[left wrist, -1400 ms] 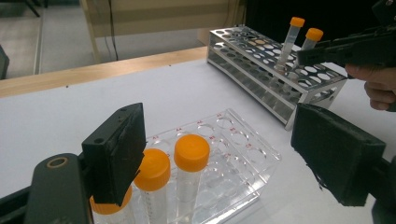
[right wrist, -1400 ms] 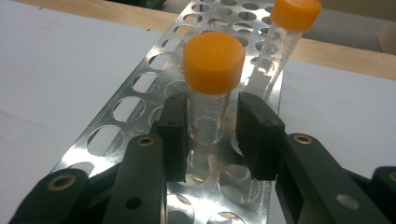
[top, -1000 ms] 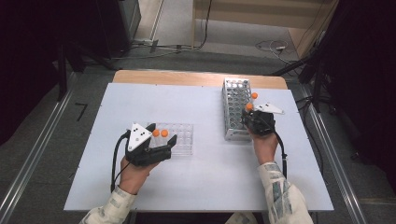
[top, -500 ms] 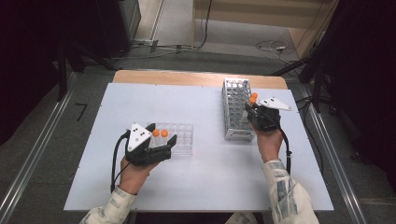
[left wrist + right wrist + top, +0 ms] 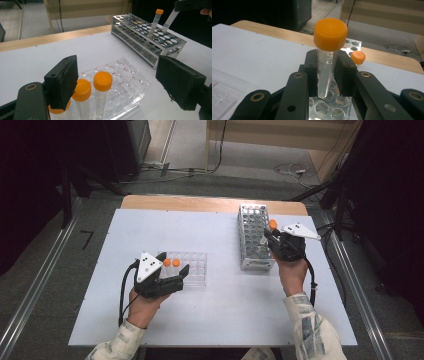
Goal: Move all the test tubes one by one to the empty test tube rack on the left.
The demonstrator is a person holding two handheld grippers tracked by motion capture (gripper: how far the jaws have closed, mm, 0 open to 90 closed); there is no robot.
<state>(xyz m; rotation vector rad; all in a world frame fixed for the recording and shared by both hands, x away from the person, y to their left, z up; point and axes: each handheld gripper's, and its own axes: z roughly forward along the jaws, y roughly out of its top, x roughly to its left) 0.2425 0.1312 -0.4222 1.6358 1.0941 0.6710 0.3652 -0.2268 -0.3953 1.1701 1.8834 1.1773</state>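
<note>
From the high view, the right gripper (image 5: 272,239) sits over the near right edge of the metal rack (image 5: 254,237) with an orange-capped tube (image 5: 272,224) in its jaws, while the left gripper (image 5: 172,277) rests on the white table (image 5: 220,310) at the near left corner of the clear plastic rack (image 5: 190,268), where two orange caps (image 5: 171,263) show. The step in hand looks like carrying this tube from the metal rack across to the clear one; to do it well, the tube should come straight up until its tip is free of the holes, stay upright on the way over, and be lined up over a free hole before it goes down. In the left gripper view, the left gripper's jaws stand wide apart and hold nothing; one pad hangs just in front of the capped tubes (image 5: 102,92) standing in the clear rack, and a further tube (image 5: 155,22) stands in the metal rack farther off. In the right gripper view, the right gripper (image 5: 328,75) is closed tight on the tube's clear body below the orange cap (image 5: 330,33), the tube nearly upright, its pointed tip just above the rack's holes (image 5: 329,107), apparently free of them.
</note>
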